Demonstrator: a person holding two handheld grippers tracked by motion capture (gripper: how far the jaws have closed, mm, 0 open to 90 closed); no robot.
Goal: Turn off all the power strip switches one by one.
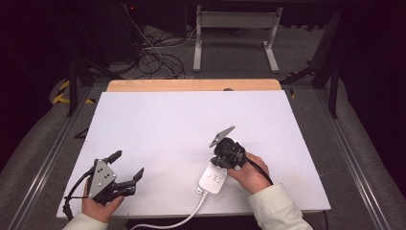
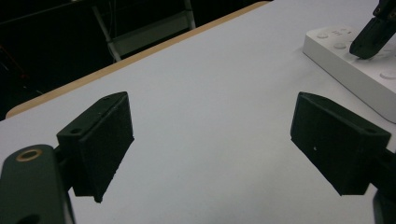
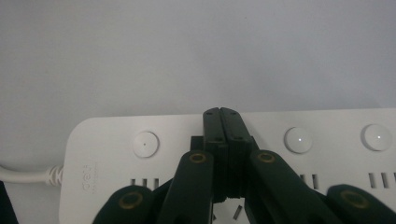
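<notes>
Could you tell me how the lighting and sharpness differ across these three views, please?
High view: the white table is brightly lit, the room behind dark. Left gripper view: the jaws sit in soft focus; the power strip looks slightly blurred. Right gripper view: even, dim light; shut right gripper fairly sharp against the strip.

White power strip (image 1: 212, 180) with round buttons, flat on table (image 1: 167, 124) near front edge, cord (image 1: 167, 221) trailing off.
</notes>
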